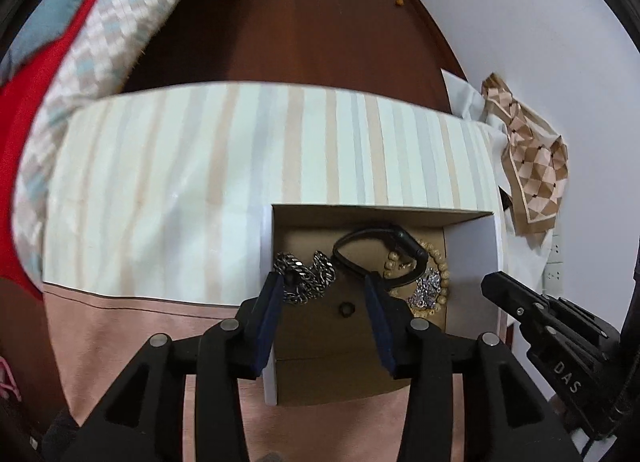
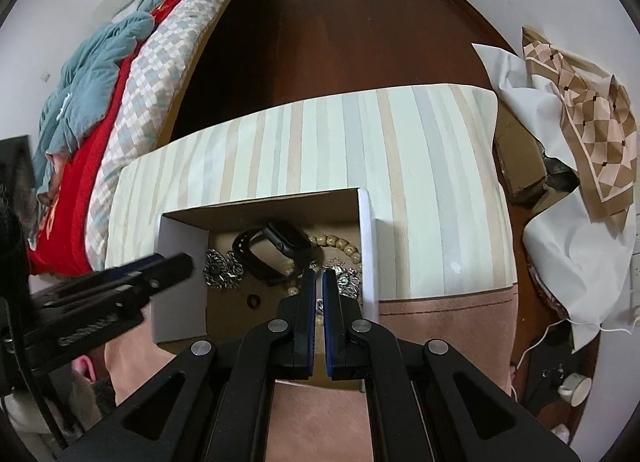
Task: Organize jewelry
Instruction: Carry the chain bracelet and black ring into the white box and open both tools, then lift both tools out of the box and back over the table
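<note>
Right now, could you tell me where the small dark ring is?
The small dark ring lies loose on the cardboard box floor, in front of the silver chain, between the left gripper fingertips.

One open cardboard box (image 1: 472, 262) stood on the striped cloth (image 1: 240, 150). Inside it lay:
- one black smartwatch (image 2: 286, 244) with its strap looped;
- one heavy silver curb chain (image 1: 306, 278) (heaped, so the run of its links could not be counted);
- one bracelet of pale wooden beads (image 2: 340, 244);
- one sparkling silver piece (image 1: 428, 290), partly hidden;
- one small dark ring (image 1: 345, 309), lying alone on the box floor.

Two grippers were in view: left gripper (image 1: 325, 290), right gripper (image 2: 319, 286).
</note>
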### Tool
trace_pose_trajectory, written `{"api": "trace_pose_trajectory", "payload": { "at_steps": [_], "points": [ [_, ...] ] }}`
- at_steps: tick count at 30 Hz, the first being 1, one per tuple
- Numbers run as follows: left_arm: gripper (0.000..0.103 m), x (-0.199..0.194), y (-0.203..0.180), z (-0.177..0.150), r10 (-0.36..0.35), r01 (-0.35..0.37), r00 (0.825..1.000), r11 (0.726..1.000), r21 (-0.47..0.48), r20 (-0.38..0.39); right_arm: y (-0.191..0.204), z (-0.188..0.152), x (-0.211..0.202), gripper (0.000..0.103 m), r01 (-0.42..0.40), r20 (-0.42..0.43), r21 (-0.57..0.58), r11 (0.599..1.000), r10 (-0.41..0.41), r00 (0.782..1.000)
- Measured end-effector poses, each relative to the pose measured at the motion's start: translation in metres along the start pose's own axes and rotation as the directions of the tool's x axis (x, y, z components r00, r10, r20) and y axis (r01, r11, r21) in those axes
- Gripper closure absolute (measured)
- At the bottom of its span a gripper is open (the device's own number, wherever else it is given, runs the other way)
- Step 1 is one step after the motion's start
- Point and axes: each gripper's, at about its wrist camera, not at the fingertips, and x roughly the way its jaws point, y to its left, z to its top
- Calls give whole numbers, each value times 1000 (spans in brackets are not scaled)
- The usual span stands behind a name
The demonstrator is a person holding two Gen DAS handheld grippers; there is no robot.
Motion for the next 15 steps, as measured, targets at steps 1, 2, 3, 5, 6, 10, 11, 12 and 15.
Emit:
{"api": "trace_pose_trajectory", "payload": {
  "at_steps": [1,2,3,5,6,10,11,12,15],
  "points": [
    [50,-3,-1,0,20,-20,1000,1000,6,12,1,0,-1,94,7,-2,-5,1000,-7,1000],
    [41,-8,-1,-2,53,-53,998,999,10,33,1,0,-3,85,12,-2,-5,1000,-12,1000],
    [30,-15,-1,-4,86,-87,994,996,14,64,1,0,-6,78,10,0,-3,1000,-10,1000],
    [28,-25,2,-7,117,-119,988,993,9,101,2,-3,-13,46,24,9,-12,1000,-24,1000],
    [26,-29,5,-8,133,-135,985,991,5,112,3,-4,-16,43,35,19,-18,999,-35,999],
    [5,-43,10,-17,228,-230,959,973,-6,167,11,-13,-28,34,119,46,-61,991,-117,992],
    [5,-45,10,-20,244,-247,954,969,-5,174,13,-17,-30,20,148,53,-72,986,-145,988],
    [5,-47,11,-23,261,-265,948,964,-3,183,15,-20,-31,13,161,58,-78,984,-157,986],
    [3,-53,10,-37,296,-303,933,953,2,204,19,-32,-34,3,211,69,-92,973,-205,976]
  ]
}}
